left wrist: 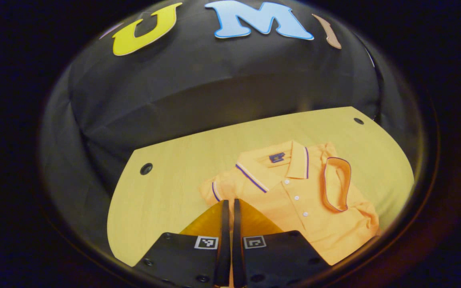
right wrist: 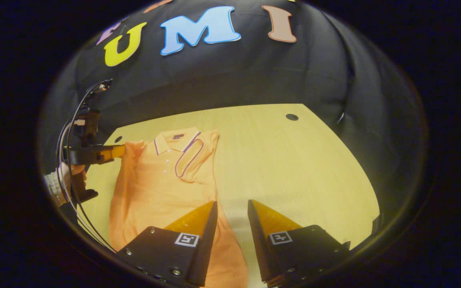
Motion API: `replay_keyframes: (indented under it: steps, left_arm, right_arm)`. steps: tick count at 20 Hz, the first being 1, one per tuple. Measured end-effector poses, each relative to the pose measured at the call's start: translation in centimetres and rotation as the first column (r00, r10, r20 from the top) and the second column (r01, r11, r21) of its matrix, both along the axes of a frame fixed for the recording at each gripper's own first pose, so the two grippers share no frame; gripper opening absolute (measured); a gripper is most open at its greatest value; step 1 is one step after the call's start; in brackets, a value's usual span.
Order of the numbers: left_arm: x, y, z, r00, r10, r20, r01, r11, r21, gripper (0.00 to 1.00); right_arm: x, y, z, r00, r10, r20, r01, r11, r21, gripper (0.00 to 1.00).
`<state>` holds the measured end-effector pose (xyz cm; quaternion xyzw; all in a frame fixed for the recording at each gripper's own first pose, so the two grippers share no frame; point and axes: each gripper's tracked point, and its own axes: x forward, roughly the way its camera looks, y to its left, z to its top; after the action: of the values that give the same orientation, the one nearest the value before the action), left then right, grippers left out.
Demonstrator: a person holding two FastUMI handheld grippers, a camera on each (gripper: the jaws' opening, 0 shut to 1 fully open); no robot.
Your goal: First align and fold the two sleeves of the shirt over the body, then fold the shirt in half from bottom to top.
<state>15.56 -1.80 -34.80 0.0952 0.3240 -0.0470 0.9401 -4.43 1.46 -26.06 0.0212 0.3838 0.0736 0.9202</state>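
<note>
So here's where we are with the shirt (right wrist: 162, 180): it's flat on the table (right wrist: 294, 168), collar at the far end, hem running back toward us, so its long axis points pretty much away from both tongs. One sleeve (left wrist: 336, 184) is already lying folded across the chest. The other sleeve (left wrist: 218, 190) is the one we care about now.

Our left gripper (left wrist: 228, 206) is right at that sleeve. In the left gripper view its fingers are together with barely a slit between them, tips sitting at the sleeve's cuff edge, and the shirt body spreads off to the right of them. In the right gripper view the left gripper's tip touches the sleeve fabric at the shoulder end. We can't tell whether cloth is really pinched in there, though it looks likely.

Our right gripper (right wrist: 232, 210) has its fingers apart, holding nothing, hovering over the hem's edge with the shirt stretching ahead and to the left.

So the left one is clearly nearer. We reckon the next move is carrying that sleeve sideways across the body, toward the folded one.

No containers anywhere on the table.
</note>
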Motion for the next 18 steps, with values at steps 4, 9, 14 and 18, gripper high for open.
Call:
replay_keyframes:
  steps: [4, 9, 14, 18]
  left_arm:
    - [-0.8, -4.2, -0.8, 0.996, -0.092, -0.021, 0.092, 0.996, 0.017, 0.09]
    - [-2.3, -7.9, -4.0, 0.978, -0.192, -0.087, 0.198, 0.978, 0.066, 0.09]
    - [-3.7, -9.7, -5.7, 0.966, -0.219, -0.139, 0.223, 0.975, 0.012, 0.37]
    - [-4.0, -9.3, -5.1, 0.97, -0.205, -0.127, 0.209, 0.978, 0.014, 0.57]
  right_arm:
    - [-1.5, -2.0, 0.2, 0.999, -0.05, -0.001, 0.05, 0.999, 0.008, 0.49]
    - [-3.2, -4.3, 0.1, 0.993, -0.116, -0.011, 0.116, 0.993, 0.016, 0.49]
    - [-4.0, -5.4, -0.3, 0.988, -0.152, -0.02, 0.153, 0.988, 0.025, 0.49]
    - [-4.1, -5.3, -0.4, 0.989, -0.147, -0.021, 0.148, 0.988, 0.035, 0.49]
